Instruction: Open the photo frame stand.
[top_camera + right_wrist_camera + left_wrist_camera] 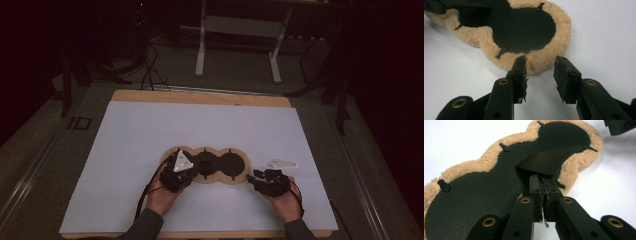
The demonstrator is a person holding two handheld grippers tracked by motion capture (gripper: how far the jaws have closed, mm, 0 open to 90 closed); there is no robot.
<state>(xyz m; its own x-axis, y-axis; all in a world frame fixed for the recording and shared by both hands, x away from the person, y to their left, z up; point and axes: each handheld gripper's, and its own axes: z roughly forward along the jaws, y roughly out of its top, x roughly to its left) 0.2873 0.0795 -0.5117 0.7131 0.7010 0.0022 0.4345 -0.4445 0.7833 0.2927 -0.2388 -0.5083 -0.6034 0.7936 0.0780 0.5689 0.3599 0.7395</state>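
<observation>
The pad (206, 165) is matt black on top with a tan, curly fleece border (574, 167). It lies on a plain white sheet (150, 135) over a light wooden board (200, 98). Both grippers (192, 172) (256, 176) are black with brass-coloured rivets.

I see bare white sheet (150, 135) all around; just the fleece-edged black mat (231, 164) lies mid-table between my grippers.

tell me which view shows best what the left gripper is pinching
The left gripper view: the left gripper has its jaws pressed onto a thin black flap lifted off the fleece-edged black pad. In the high view the gripper covers the flap; in the right gripper view a dark blur sits at the pad's far end.
</observation>
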